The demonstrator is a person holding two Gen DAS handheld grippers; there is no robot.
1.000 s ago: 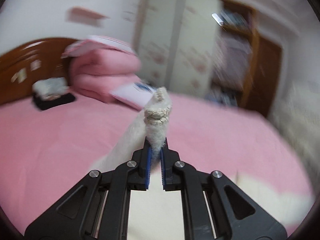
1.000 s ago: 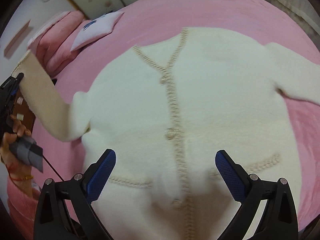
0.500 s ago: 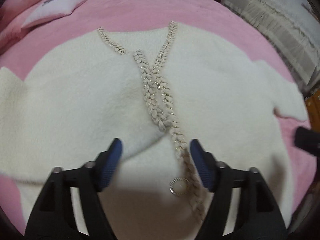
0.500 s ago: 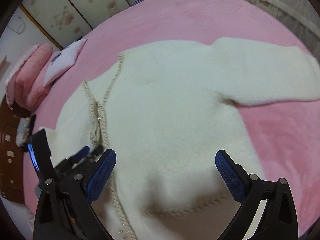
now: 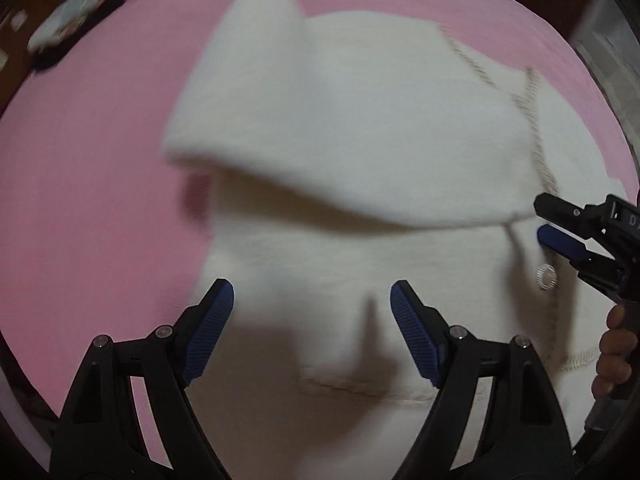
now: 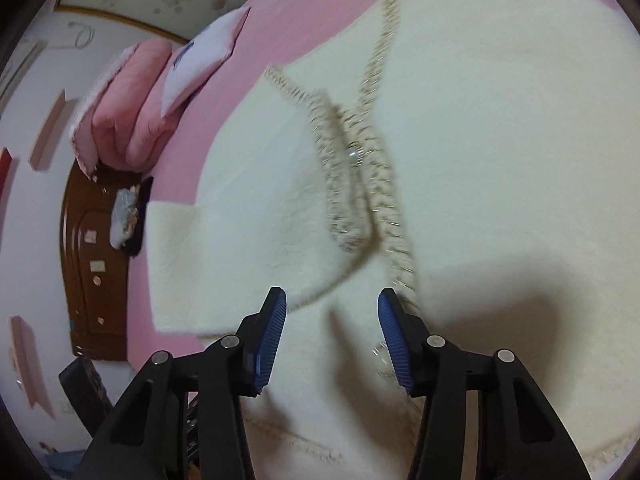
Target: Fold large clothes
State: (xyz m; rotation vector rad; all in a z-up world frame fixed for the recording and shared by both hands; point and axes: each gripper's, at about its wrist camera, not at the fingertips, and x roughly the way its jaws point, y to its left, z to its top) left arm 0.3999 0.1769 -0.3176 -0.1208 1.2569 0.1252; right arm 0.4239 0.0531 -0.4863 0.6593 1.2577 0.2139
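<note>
A big, fluffy white cardigan (image 6: 500, 160) lies flat on its back, front side up, on a pink bed (image 6: 320, 12). It has bumpy beige trim (image 6: 384, 208) along the neck and down the middle, where the two front edges meet. A round shiny button (image 5: 546, 277) sits on that middle line. One sleeve (image 5: 256, 92) is folded in over the chest, and its end reaches the trim. A thin beige pocket line (image 5: 360, 390) runs low across the front.
</note>
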